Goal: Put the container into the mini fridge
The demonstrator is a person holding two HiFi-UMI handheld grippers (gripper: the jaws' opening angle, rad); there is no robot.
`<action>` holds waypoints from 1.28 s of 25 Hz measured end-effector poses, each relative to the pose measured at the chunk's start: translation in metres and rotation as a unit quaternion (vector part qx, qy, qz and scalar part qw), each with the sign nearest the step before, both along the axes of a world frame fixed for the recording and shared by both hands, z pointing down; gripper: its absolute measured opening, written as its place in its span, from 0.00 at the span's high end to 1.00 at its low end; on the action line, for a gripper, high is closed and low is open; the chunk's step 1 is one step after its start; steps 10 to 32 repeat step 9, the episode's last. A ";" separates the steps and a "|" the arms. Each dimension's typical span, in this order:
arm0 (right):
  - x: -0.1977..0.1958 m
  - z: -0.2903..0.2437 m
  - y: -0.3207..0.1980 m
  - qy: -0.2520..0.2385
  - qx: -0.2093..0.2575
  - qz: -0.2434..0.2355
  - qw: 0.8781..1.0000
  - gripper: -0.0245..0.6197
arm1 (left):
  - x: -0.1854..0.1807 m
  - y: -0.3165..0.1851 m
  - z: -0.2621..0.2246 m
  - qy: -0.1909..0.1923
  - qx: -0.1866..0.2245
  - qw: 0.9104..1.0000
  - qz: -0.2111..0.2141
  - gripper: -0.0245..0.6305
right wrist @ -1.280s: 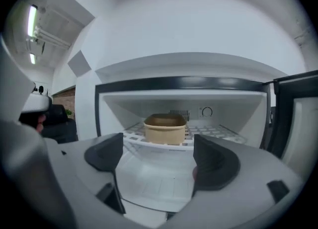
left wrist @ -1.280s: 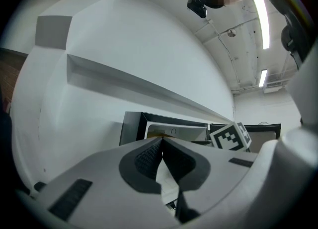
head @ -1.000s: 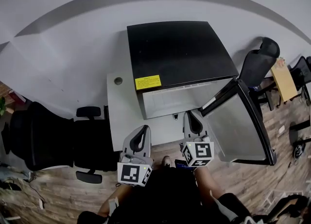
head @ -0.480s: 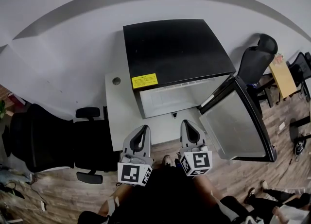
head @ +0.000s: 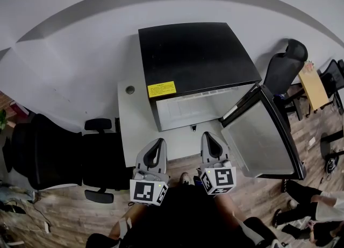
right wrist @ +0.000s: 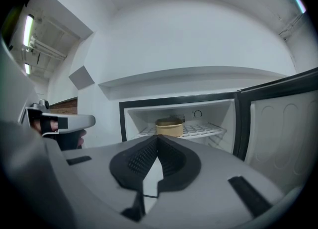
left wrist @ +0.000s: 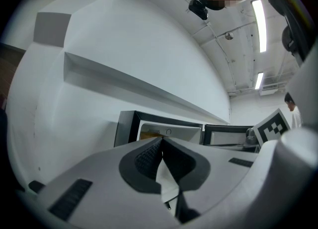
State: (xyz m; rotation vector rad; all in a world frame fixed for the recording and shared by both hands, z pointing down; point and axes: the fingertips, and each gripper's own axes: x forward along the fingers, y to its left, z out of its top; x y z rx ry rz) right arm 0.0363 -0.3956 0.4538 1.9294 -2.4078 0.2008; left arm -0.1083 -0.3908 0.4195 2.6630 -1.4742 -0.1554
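Observation:
The black mini fridge (head: 196, 61) stands on a white desk (head: 134, 131) with its door (head: 263, 139) swung open to the right. In the right gripper view a round tan container (right wrist: 169, 127) sits on the fridge's wire shelf (right wrist: 201, 130); the head view does not show it. My right gripper (right wrist: 158, 138) is shut and empty, a short way in front of the fridge opening (head: 207, 135). My left gripper (head: 160, 142) hovers beside it over the desk's front edge, jaws shut with nothing between them (left wrist: 162, 140).
A black office chair (head: 48, 150) stands left of the desk and another (head: 285, 69) behind the open door. A person's legs (head: 312, 204) show at the lower right on the wood floor. The door's inner panel (right wrist: 283, 123) fills the right side.
My right gripper has drawn back a little from the fridge toward me. A person's legs have come into view at the lower right. The left gripper has stayed put.

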 end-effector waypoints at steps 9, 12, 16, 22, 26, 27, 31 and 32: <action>-0.002 -0.001 0.000 -0.001 0.006 -0.004 1.000 0.94 | 0.000 -0.001 0.000 0.002 0.002 1.000 0.001 0.95; -0.002 -0.001 0.000 -0.001 0.006 -0.004 1.000 0.94 | 0.000 -0.001 0.000 0.002 0.002 1.000 0.001 0.95; -0.002 -0.001 0.000 -0.001 0.006 -0.004 1.000 0.94 | 0.000 -0.001 0.000 0.002 0.002 1.000 0.001 0.95; -0.002 -0.001 0.000 -0.001 0.006 -0.004 1.000 0.94 | 0.000 -0.001 0.000 0.002 0.002 1.000 0.001 0.95; -0.002 -0.001 0.000 -0.001 0.006 -0.004 1.000 0.94 | 0.000 -0.001 0.000 0.002 0.002 1.000 0.001 0.95; -0.002 -0.001 0.000 -0.001 0.006 -0.004 1.000 0.94 | 0.000 -0.001 0.000 0.002 0.002 1.000 0.001 0.95; -0.002 -0.001 0.000 -0.001 0.006 -0.004 1.000 0.94 | 0.000 -0.001 0.000 0.002 0.002 1.000 0.001 0.95; -0.002 -0.001 0.000 -0.001 0.006 -0.004 1.000 0.94 | 0.000 -0.001 0.000 0.002 0.002 1.000 0.001 0.95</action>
